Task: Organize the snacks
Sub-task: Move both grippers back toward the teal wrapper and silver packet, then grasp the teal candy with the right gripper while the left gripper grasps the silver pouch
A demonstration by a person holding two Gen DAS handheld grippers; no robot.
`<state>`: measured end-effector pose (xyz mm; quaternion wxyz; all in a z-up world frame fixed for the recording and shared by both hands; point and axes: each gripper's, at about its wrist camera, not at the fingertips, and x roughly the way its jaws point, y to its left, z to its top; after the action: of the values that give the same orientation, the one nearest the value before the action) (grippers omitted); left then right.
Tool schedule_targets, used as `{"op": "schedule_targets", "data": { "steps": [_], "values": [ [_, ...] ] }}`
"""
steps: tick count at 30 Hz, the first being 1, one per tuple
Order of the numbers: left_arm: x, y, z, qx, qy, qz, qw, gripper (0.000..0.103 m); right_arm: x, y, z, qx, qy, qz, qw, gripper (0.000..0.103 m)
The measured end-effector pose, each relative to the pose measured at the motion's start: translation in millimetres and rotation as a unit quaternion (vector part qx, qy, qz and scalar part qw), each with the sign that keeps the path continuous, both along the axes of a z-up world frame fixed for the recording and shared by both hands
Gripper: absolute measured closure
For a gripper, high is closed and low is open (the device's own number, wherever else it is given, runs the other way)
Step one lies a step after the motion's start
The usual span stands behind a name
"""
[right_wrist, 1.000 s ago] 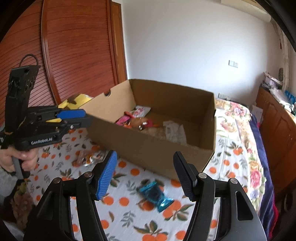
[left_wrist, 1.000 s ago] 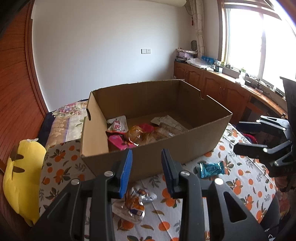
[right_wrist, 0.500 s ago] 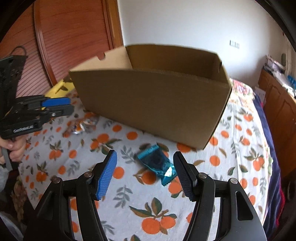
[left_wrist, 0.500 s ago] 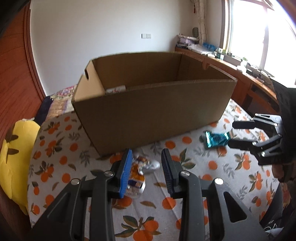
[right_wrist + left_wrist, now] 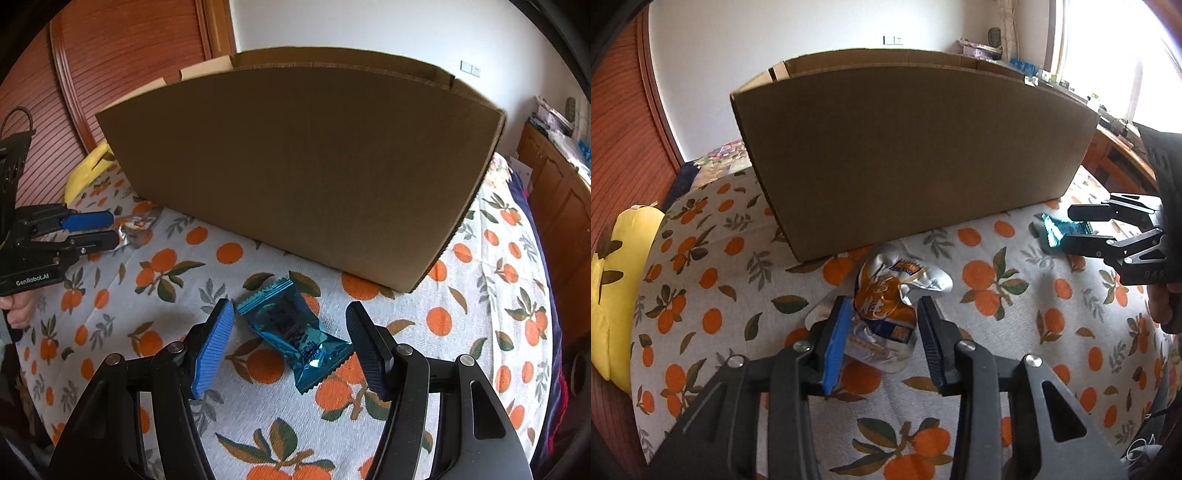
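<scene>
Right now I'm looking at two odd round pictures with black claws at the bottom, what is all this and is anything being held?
Those claws are two hand-held grippers, one in each of a person's hands; there is no robot. Each carries a wide-angle camera looking forward along its two fingers, so each picture comes from one gripper.

In the left camera's picture, the left gripper has a silver and orange snack bag between its fingers. Its jaws have just been opening a little, and the pads do not seem to press on the bag.

In the right camera's picture, the right gripper stands open around a teal snack packet and clear of it. Nothing is lifted; both snacks lie on a cloth printed with oranges, in front of a cardboard box. A yellow cushion lies off to the side.
</scene>
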<state>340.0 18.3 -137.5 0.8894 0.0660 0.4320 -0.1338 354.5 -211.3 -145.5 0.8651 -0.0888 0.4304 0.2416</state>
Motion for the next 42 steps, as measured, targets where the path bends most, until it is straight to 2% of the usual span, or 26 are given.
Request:
{"op": "schedule_targets", "data": {
  "steps": [12, 20, 27, 42],
  "values": [
    [7, -4, -7, 0.023, -0.005, -0.006, 0.9997, 0.053, -10, 3, -4, -0.027, -0.020, 0.011, 0.999, 0.040],
    [17, -2, -8, 0.007, 0.007, -0.009, 0.9999, 0.043, -11, 3, -5, -0.027, -0.024, 0.011, 0.999, 0.040],
    [25, -16, -8, 0.013, 0.007, -0.031, 0.9994, 0.042, -10, 6, -6, -0.026, -0.023, 0.012, 0.999, 0.040],
    [34, -22, -10, 0.004, 0.006, -0.031, 0.9995, 0.036, -11, 4, -5, -0.025, -0.023, 0.012, 0.999, 0.040]
  ]
}}
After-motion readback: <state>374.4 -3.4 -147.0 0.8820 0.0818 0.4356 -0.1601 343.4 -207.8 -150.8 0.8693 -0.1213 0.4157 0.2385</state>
